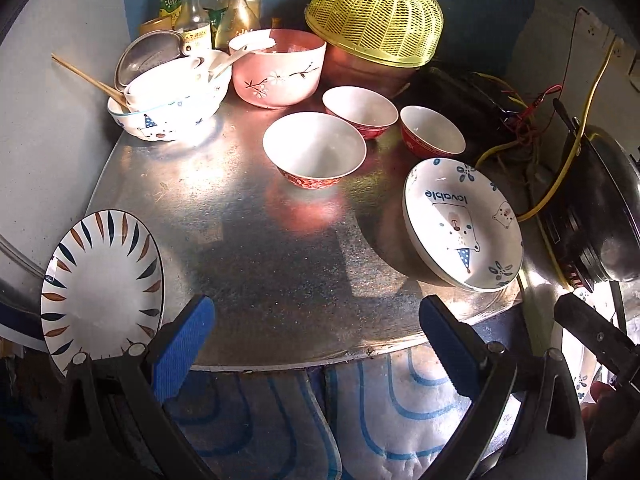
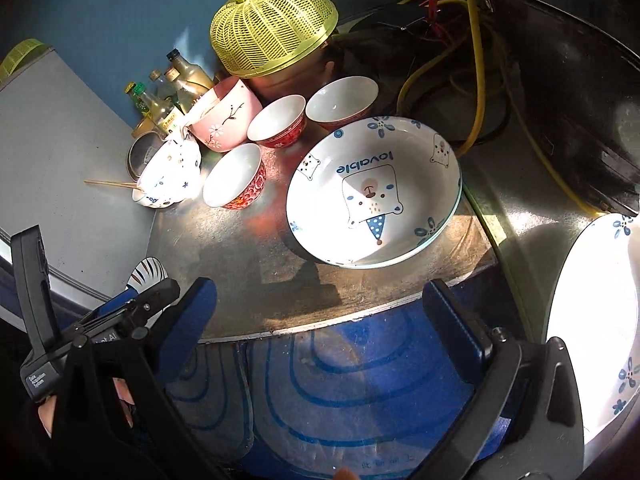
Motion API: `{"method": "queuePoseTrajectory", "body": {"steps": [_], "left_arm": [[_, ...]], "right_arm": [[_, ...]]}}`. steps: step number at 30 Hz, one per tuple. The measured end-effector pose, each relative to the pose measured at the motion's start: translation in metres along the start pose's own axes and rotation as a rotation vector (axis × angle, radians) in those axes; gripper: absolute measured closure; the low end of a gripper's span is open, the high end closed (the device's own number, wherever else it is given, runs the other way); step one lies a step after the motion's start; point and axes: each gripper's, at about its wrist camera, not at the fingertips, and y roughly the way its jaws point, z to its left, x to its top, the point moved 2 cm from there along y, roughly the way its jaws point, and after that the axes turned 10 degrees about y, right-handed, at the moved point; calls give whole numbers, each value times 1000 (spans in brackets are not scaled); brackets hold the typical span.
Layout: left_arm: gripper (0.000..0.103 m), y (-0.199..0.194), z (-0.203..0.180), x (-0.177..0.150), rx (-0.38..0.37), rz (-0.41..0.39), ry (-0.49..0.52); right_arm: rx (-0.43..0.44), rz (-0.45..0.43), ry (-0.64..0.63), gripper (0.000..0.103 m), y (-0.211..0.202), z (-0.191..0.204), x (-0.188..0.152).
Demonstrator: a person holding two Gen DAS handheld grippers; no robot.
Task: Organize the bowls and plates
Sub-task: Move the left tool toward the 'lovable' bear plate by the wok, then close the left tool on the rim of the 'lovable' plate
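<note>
The metal table (image 1: 248,240) is dull silver, speckled grey. At its twelve o'clock sits a pale yellow lattice basket (image 1: 376,16). Beside it the big bowl (image 1: 278,68) is pink with white blossoms on dark twigs. Three small bowls (image 1: 314,150) toward one o'clock are white inside, red-patterned outside. At three o'clock the wide dish (image 1: 462,224) is white with blue flowers, cartoon bears, a blue dotted cone and the blue word "lovable". At eight o'clock the plate (image 1: 102,288) is white, rimmed with navy and rust leaf strokes. The stacked bowls (image 1: 168,100) at ten o'clock are white with blue marks. Below, the mat (image 2: 320,392) is blue with curved stripes. Both grippers' pads (image 1: 182,348) are blue.
</note>
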Motion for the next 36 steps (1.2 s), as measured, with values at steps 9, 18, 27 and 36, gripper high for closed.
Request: {"method": "queuePoseTrajectory", "body": {"steps": [9, 18, 27, 36], "left_arm": [[1, 3, -83, 13, -144, -24, 183], [1, 14, -159, 9, -320, -11, 298], [1, 30, -229, -10, -421, 40, 416], [10, 50, -256, -21, -481, 99, 411]], "right_arm": [[-68, -63, 95, 0, -35, -56, 0], [-106, -138, 235, 0, -78, -119, -5], [-153, -212, 356, 0, -114, -193, -13], [-151, -215, 402, 24, -116, -254, -13]]}}
